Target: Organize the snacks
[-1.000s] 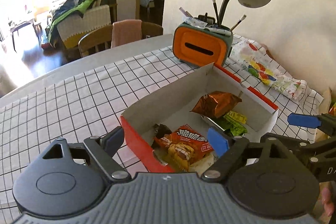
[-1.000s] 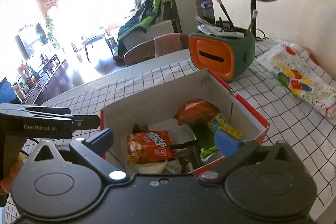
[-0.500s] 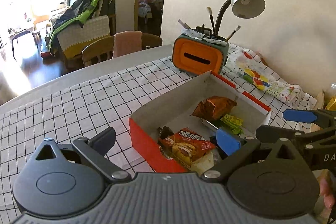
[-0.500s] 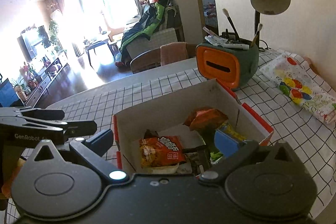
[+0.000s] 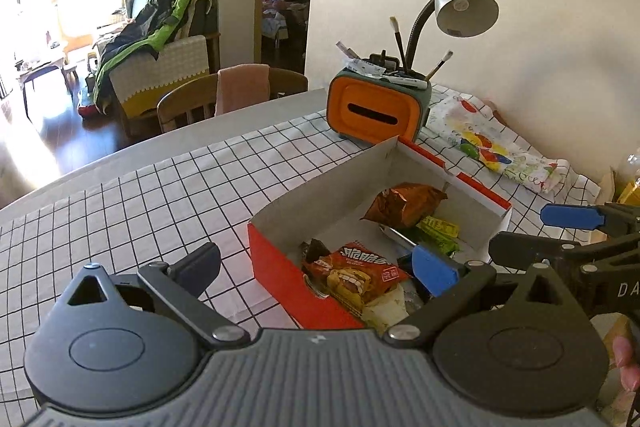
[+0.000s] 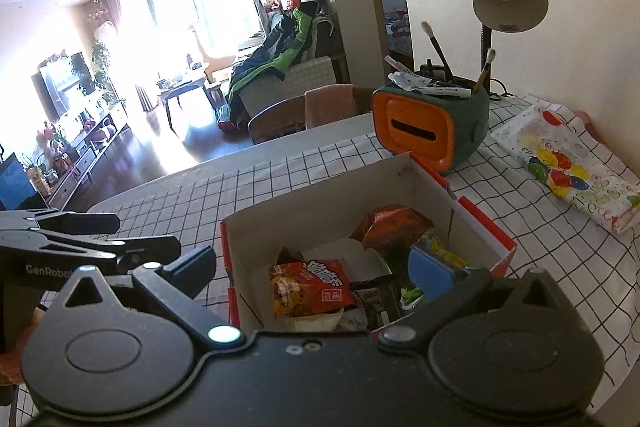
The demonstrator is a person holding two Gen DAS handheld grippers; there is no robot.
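Note:
A red cardboard box [image 5: 276,267] with a white inside sits on the checked tablecloth and holds several snacks. A red noodle snack packet [image 5: 356,277] lies at its near end and a shiny orange bag [image 5: 404,203] at its far end, with green and yellow packets [image 5: 438,231] between. The box [image 6: 320,195], the red packet [image 6: 312,287] and the orange bag [image 6: 390,225] also show in the right wrist view. My left gripper [image 5: 316,263] is open and empty, raised above the box's near left corner. My right gripper [image 6: 314,267] is open and empty above the box's near end.
An orange and green desk organiser [image 5: 376,107] with brushes stands behind the box, beside a grey desk lamp [image 5: 464,3]. A balloon-print bag [image 5: 496,147] lies at the right by the wall. A wooden chair [image 5: 224,95] stands at the table's far edge.
Both grippers have pulled back and up from the box, which looks smaller and farther away. Both stay open and empty.

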